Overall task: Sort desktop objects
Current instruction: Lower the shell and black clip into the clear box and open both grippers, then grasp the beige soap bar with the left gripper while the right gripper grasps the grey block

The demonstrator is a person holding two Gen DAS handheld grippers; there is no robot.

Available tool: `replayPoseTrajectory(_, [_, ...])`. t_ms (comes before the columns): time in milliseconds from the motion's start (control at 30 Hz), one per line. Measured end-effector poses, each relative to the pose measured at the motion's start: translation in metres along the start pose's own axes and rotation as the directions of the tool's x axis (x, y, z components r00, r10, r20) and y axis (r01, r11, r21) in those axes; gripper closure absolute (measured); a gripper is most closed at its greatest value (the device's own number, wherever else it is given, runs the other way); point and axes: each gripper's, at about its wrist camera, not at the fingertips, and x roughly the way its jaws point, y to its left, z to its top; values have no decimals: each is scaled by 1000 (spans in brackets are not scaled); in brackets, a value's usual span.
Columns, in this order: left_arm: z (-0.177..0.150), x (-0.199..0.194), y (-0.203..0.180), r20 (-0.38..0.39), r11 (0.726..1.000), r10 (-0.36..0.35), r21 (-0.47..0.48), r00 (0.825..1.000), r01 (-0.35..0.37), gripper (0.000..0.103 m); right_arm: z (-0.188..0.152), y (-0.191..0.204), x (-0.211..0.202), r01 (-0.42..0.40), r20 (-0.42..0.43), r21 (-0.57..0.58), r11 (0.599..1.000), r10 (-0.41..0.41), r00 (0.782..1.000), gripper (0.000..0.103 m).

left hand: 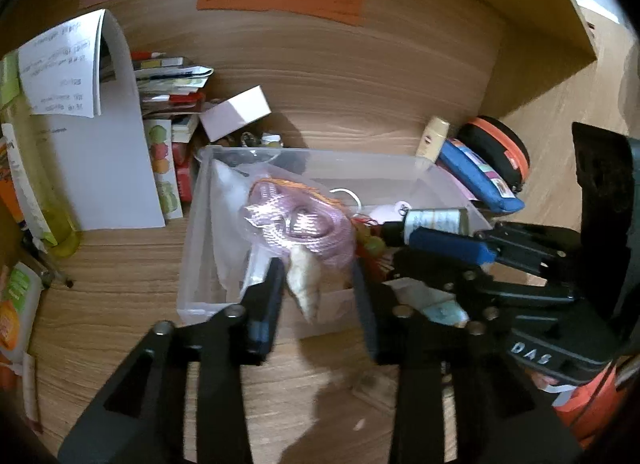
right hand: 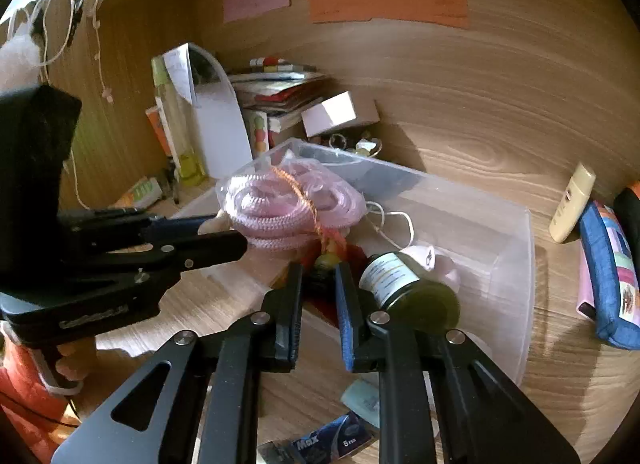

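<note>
A clear plastic bin (left hand: 192,264) (right hand: 516,264) stands on the wooden desk. A bagged coil of pink rope (left hand: 296,219) (right hand: 288,203) lies in it, with a white cloth and a red tassel charm. My left gripper (left hand: 316,284) is open, its jaws on either side of a pale piece hanging under the rope bag. My right gripper (right hand: 320,280) (left hand: 436,236) is shut on the cap of a small dark bottle (right hand: 404,284) (left hand: 436,219) with a white label, held over the bin's near right edge.
A stack of books and papers (left hand: 168,91), a white box (left hand: 236,111) and a yellow-green bottle (right hand: 176,131) stand behind the bin. A blue pouch (right hand: 608,276), a cream tube (right hand: 572,203) and a black-orange case (left hand: 496,151) lie at the right. Small packets (right hand: 336,444) lie near me.
</note>
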Motion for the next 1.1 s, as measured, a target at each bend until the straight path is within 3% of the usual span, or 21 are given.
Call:
replayPoseTrajectory(100, [-2,-8,-7,18,999,42,25,999,-43,62,0,4,-6,16,18,-19,1000,-16,1000,65])
replayPoseTrajectory(267, [-2,-23,-6,37,998,61,9,997,-61,59,1,5,-17,36,55,-18,999,-35,998,52])
replayPoseTrajectory(500, [-4,-49,-9,83,993,118,-11,990,-117,38,-1,9,-42,101,125,-15,995,-98,987,23])
replayPoseTrajectory(600, [-7,-59,-11,98,991,136,-26,986,-135,28,-4,8,-53,111,135,-6,994,-109,985,21])
replayPoseTrajectory(1100, [-37,-78,-26,68,982,188,-15,980,-187,13,-32,-2,-84,161,88,65,985,-166,982,12])
